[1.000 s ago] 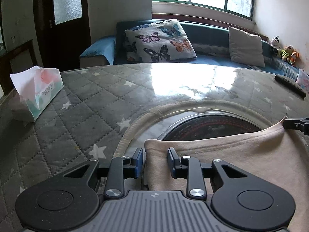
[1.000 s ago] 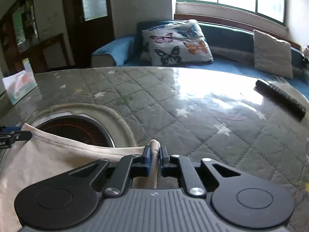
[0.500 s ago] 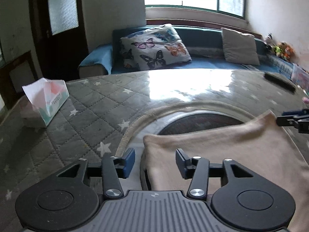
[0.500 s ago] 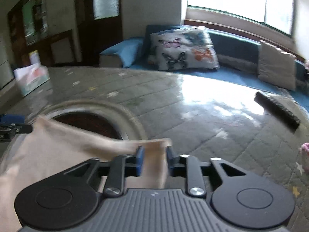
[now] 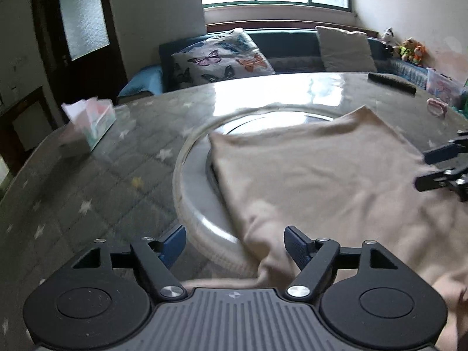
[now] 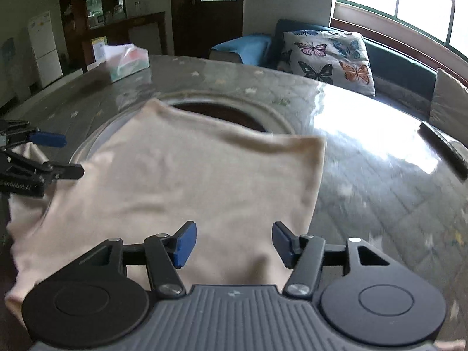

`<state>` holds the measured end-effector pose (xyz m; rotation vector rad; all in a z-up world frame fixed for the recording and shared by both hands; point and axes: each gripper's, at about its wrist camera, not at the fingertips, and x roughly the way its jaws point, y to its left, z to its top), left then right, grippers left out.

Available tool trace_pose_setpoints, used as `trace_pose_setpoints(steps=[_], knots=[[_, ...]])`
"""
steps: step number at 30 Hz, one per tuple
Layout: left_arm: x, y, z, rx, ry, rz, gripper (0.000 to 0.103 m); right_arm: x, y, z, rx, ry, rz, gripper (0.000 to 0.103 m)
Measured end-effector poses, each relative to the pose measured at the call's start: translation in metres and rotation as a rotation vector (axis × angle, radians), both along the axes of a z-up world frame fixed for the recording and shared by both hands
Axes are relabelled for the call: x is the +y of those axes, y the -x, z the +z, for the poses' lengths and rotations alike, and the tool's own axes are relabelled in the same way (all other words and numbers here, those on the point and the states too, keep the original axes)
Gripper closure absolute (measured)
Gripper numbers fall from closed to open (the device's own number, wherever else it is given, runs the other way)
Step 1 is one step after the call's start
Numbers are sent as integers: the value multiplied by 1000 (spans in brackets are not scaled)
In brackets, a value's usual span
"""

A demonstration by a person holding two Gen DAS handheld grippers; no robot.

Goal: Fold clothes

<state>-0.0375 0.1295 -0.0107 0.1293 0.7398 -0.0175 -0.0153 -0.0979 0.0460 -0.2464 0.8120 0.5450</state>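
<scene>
Beige garment is lying flat near the table's front edge, its far hem draping over the round glass inset at the table's middle; looking thin, soft and light, likely bunching and sliding on the glossy top, so best taken by pinching corners or the folded edge, not the middle. Left gripper is hovering over the garment's left edge, jaws having just been opening, now wide, cloth below them but unpressed. Right gripper is hanging over the right side, jaws likewise just opened, wide, gripping nothing. Table cover is showing a quilted grey star print under clear sheeting. Tissue box is sitting toward the left edge, a dark remote toward the right edge
</scene>
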Motion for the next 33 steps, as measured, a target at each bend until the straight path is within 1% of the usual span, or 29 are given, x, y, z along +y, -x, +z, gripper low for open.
trace_pose_setpoints(steps=[3,7,10,13,14,18,22,25,27,33], knots=[[6,9,-3,-3,-2,32,26,-6,16,-2,1,6,-3,42],[14,20,-4,-11,13,60,25,-18,37,-4,-33,50,-6,42],[18,27,-5,-16,11,67,23,-26,48,-5,-41,80,0,38],[19,32,-4,-21,10,71,20,-34,58,-6,-50,82,2,36],[20,33,-4,-22,12,73,20,-37,62,-5,-55,86,0,34],[10,41,1,-40,-9,75,20,-41,70,0,-68,83,-16,34],[-13,54,10,-88,-66,24,20,-34,81,12,-118,67,16,31],[-29,62,14,-99,-62,-34,20,-21,88,17,-137,34,71,31],[-40,64,13,-96,-58,-71,20,-11,90,16,-137,20,102,28],[-72,73,4,-90,-65,-193,19,10,93,4,-106,13,161,28]])
